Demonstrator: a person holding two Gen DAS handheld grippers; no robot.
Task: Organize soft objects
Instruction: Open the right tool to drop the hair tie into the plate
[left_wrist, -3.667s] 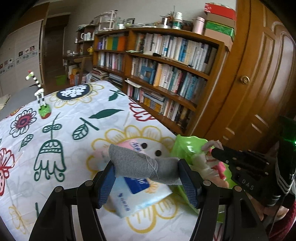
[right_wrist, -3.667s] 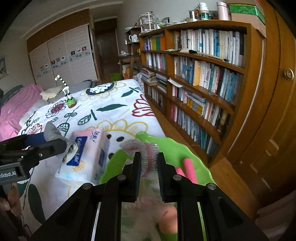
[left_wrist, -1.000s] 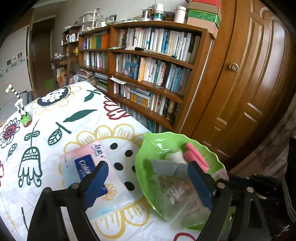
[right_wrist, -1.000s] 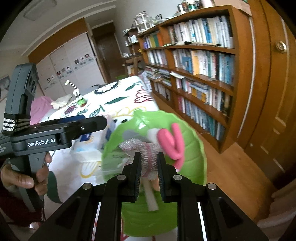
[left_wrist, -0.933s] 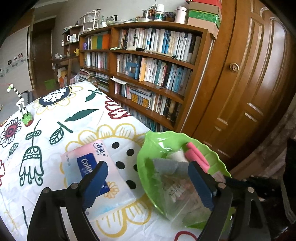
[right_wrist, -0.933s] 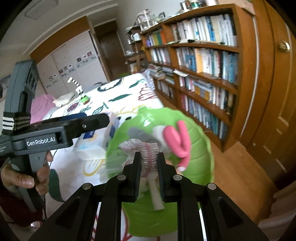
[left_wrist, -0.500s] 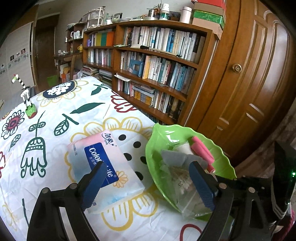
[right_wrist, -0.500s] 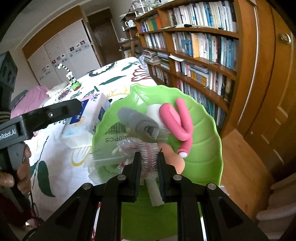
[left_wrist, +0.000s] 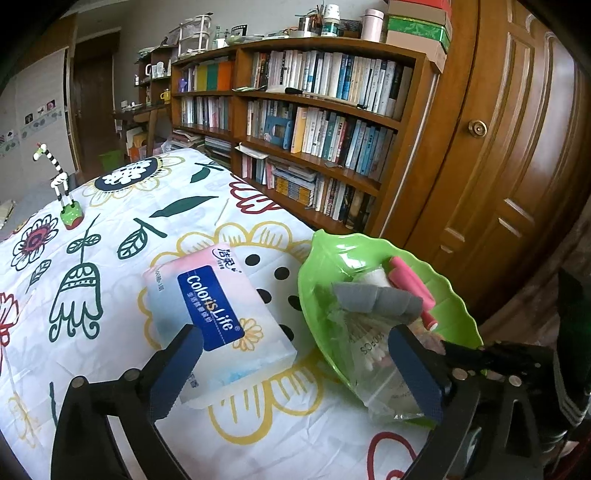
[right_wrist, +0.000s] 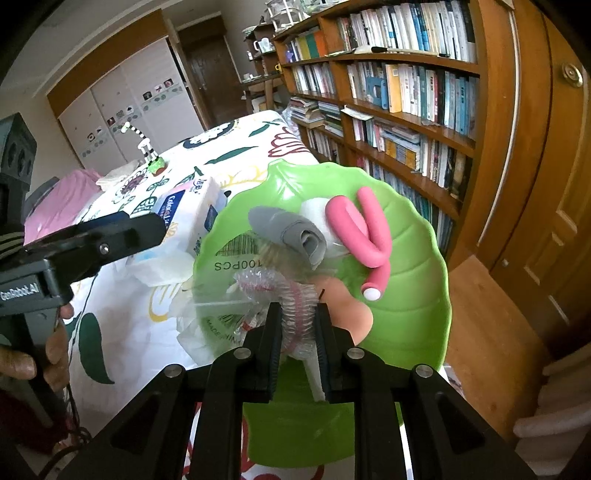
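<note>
Left gripper (left_wrist: 295, 362) first: its jaws are opening wide w/ nothing pressed between them. A few secs ago they pinched the grey rolled cloth (left_wrist: 376, 301); now that roll lies in the green leaf-shaped dish (left_wrist: 332, 258), leaning on the white roll (right_wrist: 316, 210) and the pink foam curler (right_wrist: 369, 229) — so one more soft item is delivered. Right gripper (right_wrist: 298, 332) is nearly closed on the pink-and-clear crinkly frilled piece (right_wrist: 280, 291), which has come down low over the dish, over the clear bag of cotton swabs (right_wrist: 229, 273) that hangs past the dish's near rim. Its jaws are just starting to part, so release looks imminent, though the pads still touch the frill.

Largest to smallest: the floral bedspread (left_wrist: 110, 221) carries everything; the tissue pack (left_wrist: 218, 314) lies flat just beside the dish, not yet in it and right in front of the left gripper. The dish sits at the bed's edge nr the bookshelf (left_wrist: 314, 110). A striped toy on a green base (left_wrist: 66, 195) stands well apart, far side.

Judgement — dish is getting crowded; the tissue pack looks like the next soft thing to sort, prob. for the freed left gripper.
</note>
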